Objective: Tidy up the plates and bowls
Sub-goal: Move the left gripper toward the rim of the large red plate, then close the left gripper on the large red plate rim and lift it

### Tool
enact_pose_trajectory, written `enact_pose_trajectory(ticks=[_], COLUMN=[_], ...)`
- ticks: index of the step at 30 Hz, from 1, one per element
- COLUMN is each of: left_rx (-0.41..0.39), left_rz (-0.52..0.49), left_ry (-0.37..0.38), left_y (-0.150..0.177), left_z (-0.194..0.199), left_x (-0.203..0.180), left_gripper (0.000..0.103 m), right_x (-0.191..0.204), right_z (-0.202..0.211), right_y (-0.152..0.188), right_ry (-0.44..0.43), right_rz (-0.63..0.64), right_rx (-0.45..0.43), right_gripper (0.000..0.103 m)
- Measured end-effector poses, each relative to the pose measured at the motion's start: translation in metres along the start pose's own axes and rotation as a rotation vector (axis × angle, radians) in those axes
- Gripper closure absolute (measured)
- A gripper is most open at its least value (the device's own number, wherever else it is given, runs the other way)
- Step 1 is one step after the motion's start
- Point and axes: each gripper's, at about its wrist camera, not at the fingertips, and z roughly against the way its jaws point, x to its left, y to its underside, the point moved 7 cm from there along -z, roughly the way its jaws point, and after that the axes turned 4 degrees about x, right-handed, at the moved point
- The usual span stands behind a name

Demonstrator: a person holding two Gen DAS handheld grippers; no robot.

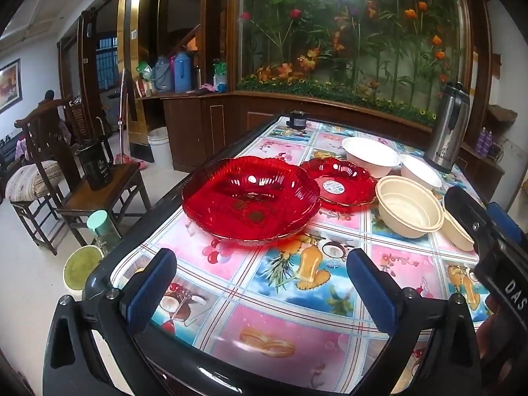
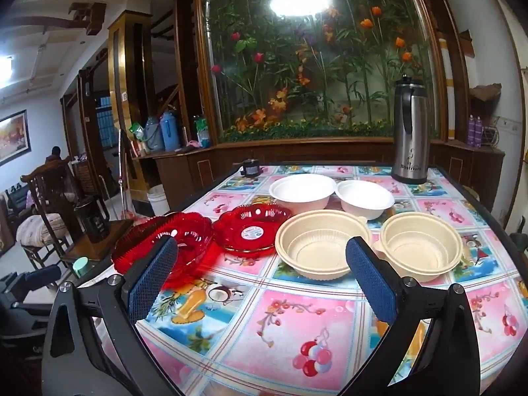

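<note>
Tongs on both sides gape wide and hold nothing. Left tongs hover over the desk, with the big red plate just ahead of them and the small red plate beyond it to the right. Right tongs face two cream bowls — one straight ahead between the fingers, the other ahead to the right. Two white bowls sit farther back, near a steel flask.
</note>
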Motion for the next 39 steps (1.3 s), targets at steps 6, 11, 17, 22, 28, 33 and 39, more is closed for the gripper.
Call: enact_pose_trajectory(ticks=[6,11,17,22,28,33,39], left_rx=[0.038,0.056,0.087,0.125,0.16,0.195,0.23], left_rz=[0.048,0.082,0.153,0.205,0.242,0.274,0.314], left_ry=[-0.001,-0.048,-0.141,-0.158,-0.105,-0.094,-0.119], left_y=[-0.006,-0.011,-0.013,-0.017,-0.026,-0.033,-0.032], left_z=[-0.014,-0.027,-0.049,-0.066,-0.083,-0.105,-0.121], left_x=[0.021,0.05,0.097,0.117,0.112,0.109,0.11], left_gripper=[0.0,0.0,0.0,0.0,0.0,0.0,0.001], right_x=[0.009,0.023,0.04,0.059,0.069,0.066,0.065], right_z=[-0.017,-0.033,-0.051,-0.078,-0.12,-0.151,-0.179], right_y=[-0.009,-0.009,-0.006,0.001,0.018,0.023,0.027], right_ry=[-0.013,-0.035,-0.068,-0.086,-0.136,-0.151,-0.178], right_rz=[0.002,0.007,0.007,0.016,-0.047,-0.123,-0.206], right_rx=[0.024,0.064,0.101,0.17,0.293,0.359,0.426], right_gripper=[0.0,0.0,0.0,0.0,0.0,0.0,0.0])
